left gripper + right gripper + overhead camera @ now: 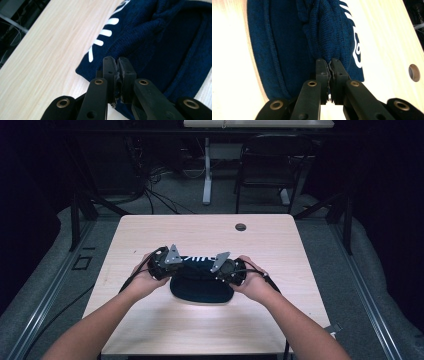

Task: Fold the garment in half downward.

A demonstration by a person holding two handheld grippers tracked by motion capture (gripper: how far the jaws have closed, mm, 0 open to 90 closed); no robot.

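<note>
A navy knit garment (200, 287) with white lettering lies on the light wooden table (150, 330), partly folded over itself. My left gripper (179, 268) is at its left side and my right gripper (216, 271) at its right side, each held in a hand. In the left gripper view the jaws of the left gripper (117, 61) are pressed together on a fold of the garment (162, 37). In the right gripper view the right gripper (330, 62) is shut on a bunched fold of the garment (287, 37), which rises from its tips.
A round cable hole (240, 227) sits in the table near its far edge, right of centre, and shows as the hole (414, 72) beside the garment. Behind the table stand a dark chair (270, 167) and a desk leg (206, 175), with cables on the floor.
</note>
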